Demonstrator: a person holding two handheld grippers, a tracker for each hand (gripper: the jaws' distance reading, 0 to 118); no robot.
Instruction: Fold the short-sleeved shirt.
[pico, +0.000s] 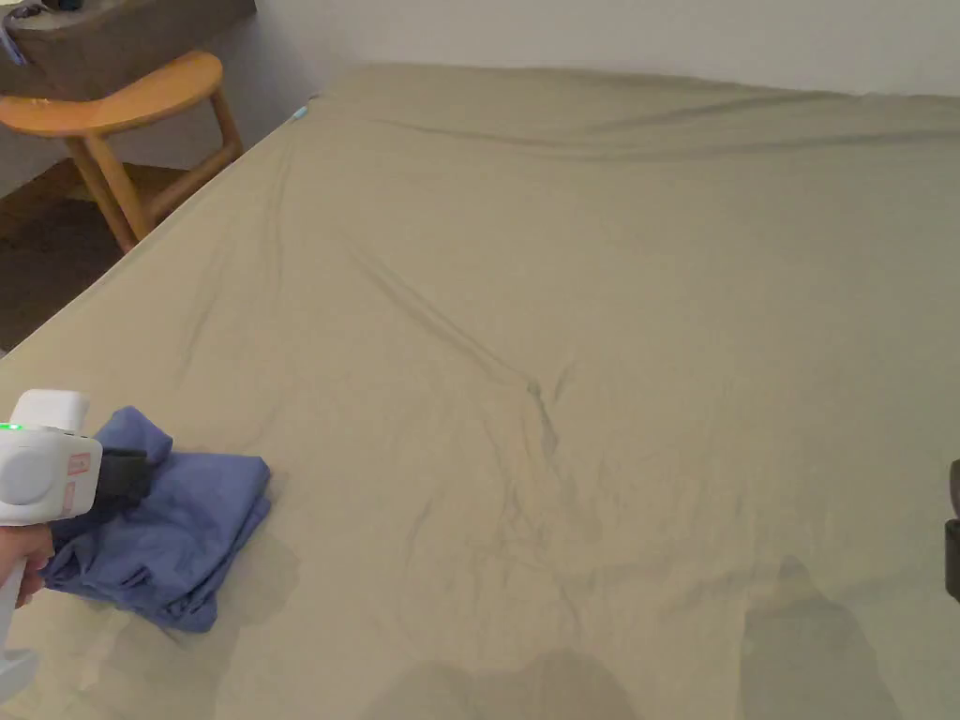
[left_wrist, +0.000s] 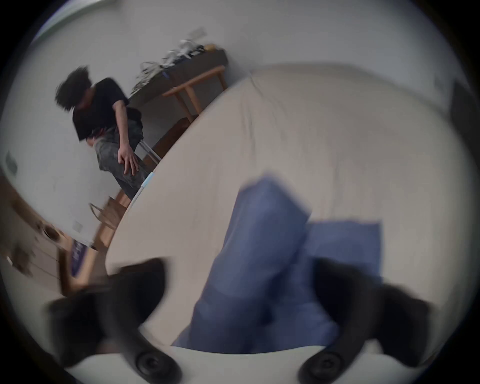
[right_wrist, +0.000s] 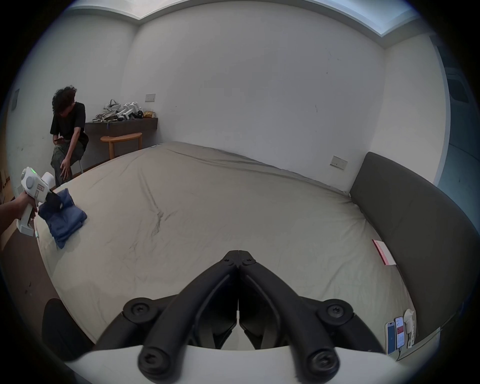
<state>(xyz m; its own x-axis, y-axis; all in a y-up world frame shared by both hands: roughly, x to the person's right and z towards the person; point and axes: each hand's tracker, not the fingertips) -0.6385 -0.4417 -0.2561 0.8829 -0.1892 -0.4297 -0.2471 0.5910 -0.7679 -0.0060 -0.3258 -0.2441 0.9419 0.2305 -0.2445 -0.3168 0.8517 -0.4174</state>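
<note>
Beige sheet (pico: 581, 309) covers the wide bed, and the folded blue shirt (pico: 183, 539) lies near its edge at about eight o'clock in the head view. Over the shirt, the left gripper (left_wrist: 239, 293) has its jaws spread wide apart, the cloth between them. Around four o'clock, the right gripper (right_wrist: 238, 253) hangs above bare sheet, jaws pressed together on nothing.

- shirt (pico: 178, 539): plain blue, no print
- sheet (pico: 581, 309): beige/khaki, plain
- left gripper (pico: 122, 478): white body, black jaws, green light
- right gripper (right_wrist: 238, 253): black jaws
- stool (pico: 122, 103): orange-tan wood
- headboard (right_wrist: 405, 207): dk grey
- wall (right_wrist: 259, 78): white
- person (right_wrist: 68, 124): black tee
</note>
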